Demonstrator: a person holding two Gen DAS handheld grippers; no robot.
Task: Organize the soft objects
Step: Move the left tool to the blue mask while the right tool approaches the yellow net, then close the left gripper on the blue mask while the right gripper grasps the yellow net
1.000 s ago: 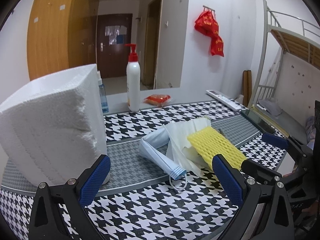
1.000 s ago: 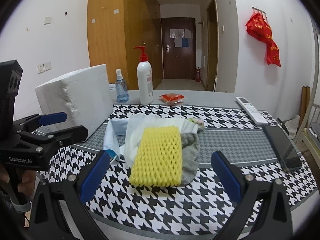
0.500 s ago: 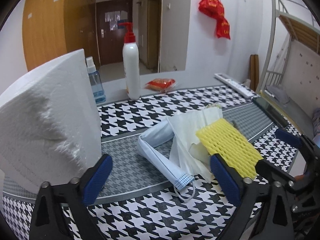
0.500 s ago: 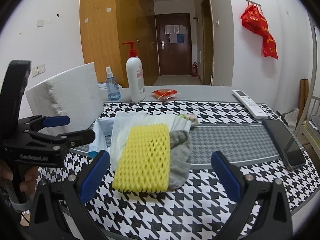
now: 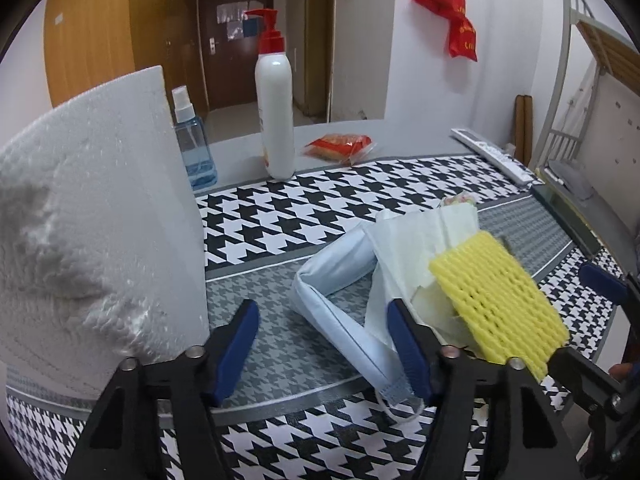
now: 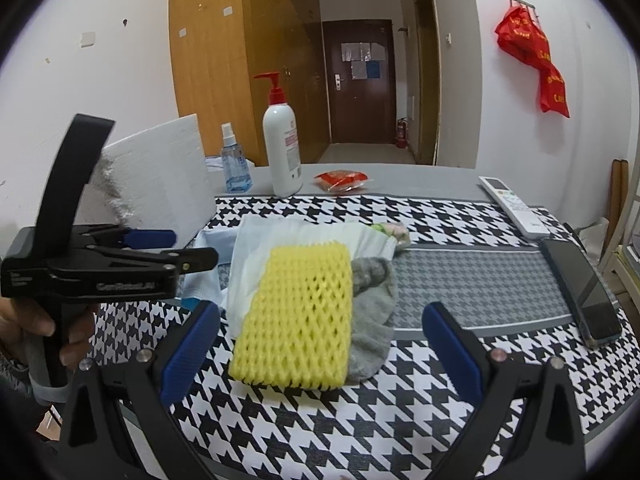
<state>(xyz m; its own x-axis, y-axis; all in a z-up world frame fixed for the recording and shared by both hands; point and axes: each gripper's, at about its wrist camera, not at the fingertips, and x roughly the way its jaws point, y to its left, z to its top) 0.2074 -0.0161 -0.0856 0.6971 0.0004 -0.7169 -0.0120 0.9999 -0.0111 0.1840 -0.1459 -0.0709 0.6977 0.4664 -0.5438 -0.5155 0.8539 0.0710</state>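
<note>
Currently, my left gripper (image 5: 326, 350): jaws just narrowing, half-open, face mask (image 5: 340, 320) between, ungripped.
Right gripper (image 6: 320, 354): wide, empty; yellow foam net (image 6: 296, 316) ahead.

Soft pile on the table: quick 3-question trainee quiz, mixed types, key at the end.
1. True or false: the yellow foam net lies on top of the pile, partly over the grey cloth.
2. Multiple choice: what stands right beside the spray bottle? A) phone B) pump bottle C) remote
3. Fill in: the left gripper has its jaws just narrowed, and the ____ lies between them.

Key
1. True.
2. B, the pump bottle. The phone and remote lie off to the far side.
3. Face mask, not yet pinched; the right gripper is open over the pile.
</note>
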